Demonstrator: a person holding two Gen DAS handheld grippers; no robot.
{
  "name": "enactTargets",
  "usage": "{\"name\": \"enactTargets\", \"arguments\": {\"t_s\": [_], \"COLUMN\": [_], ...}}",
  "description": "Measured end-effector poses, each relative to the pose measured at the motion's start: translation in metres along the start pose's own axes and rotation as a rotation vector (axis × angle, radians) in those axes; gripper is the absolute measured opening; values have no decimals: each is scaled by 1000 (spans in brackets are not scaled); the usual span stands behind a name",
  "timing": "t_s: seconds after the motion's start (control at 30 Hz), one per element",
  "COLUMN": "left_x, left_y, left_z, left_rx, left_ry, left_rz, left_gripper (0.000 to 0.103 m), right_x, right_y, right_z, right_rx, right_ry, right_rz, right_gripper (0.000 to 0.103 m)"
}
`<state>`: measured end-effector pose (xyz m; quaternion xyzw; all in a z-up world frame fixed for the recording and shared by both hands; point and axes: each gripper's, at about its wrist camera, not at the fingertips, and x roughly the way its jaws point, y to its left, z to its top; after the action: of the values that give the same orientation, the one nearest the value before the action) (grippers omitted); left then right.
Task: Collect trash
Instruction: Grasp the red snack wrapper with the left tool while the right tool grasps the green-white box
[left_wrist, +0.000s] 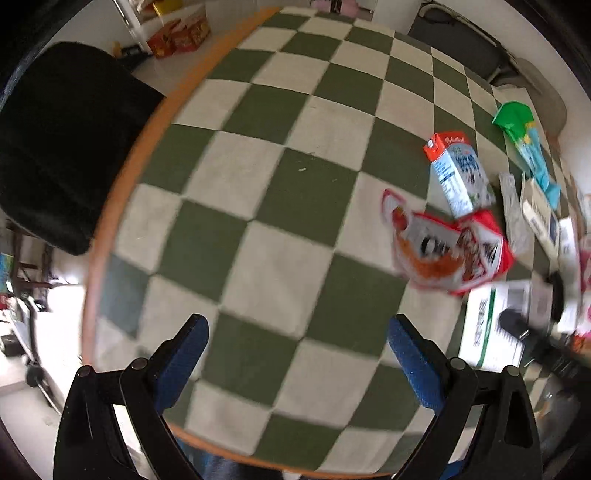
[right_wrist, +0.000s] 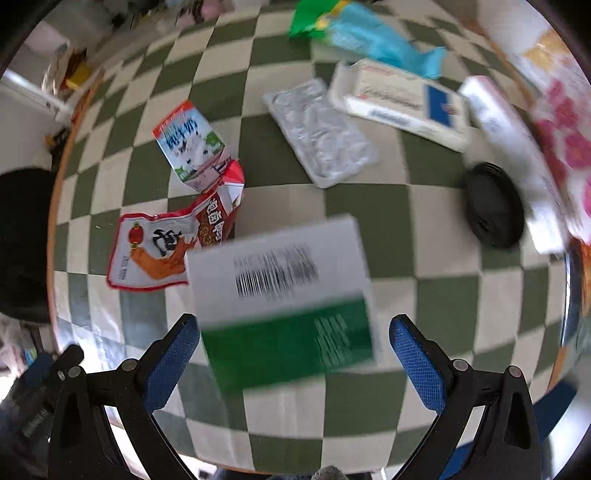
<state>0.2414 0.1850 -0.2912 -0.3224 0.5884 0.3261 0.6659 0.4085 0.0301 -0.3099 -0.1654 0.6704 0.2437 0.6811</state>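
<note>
Nothing collected yet: both left gripper (left_wrist: 295, 354) and right gripper (right_wrist: 294, 354) have jaws spread and empty, green-white box (right_wrist: 284, 291) mid-frame just ahead of the right, milk carton (right_wrist: 188, 147) and wrappers still scattered upper left.

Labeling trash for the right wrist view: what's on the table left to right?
Red-and-white snack wrapper → milk carton → green-and-white box → silver foil tray → white box with blue patch → black round lid.
</note>
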Motion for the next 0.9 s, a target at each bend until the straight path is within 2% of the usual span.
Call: {"name": "enactTargets", "arguments": {"t_s": [0.07,0.13,0.2,0.27,0.33,0.4,0.43,0.5,0.53,0.9], "left_x": [10,20,29,39,47,55,53,47,43,-7], "left_y": [-10,-20,-30,-40,-48,-55,-58,-66,-69,-74], "left_z": [11,22,31,40,44,46,46,44,41,21], "left_rx": [1,6,8,11,19,31,28,59,80,135], "left_ry": [16,29,39,58,66,80,72,57,42,-68], "left_rz": [-40,-88,-130,-153,-156,-177,-203,-167,-157,-126], "left_gripper": [99,98,85,83,71,43,37,13,9,0], "right_x": [15,25,27,25,22,23,24,26,27,10], "right_y": [4,2,-3,-10,-21,-30,-35,-45,-48,-74], "right_z": [9,14,17,19,22,25,27,31,32,30], "right_rx": [-24,-25,-22,-21,-19,-8,1,21,25,49], "right_ry": [38,57,64,59,53,58,63,71,72,49], "right_rz": [-17,7,33,36,34,33,37,45,48,71], "right_gripper": [103,95,90,90,90,90,90,90,90,90]}}
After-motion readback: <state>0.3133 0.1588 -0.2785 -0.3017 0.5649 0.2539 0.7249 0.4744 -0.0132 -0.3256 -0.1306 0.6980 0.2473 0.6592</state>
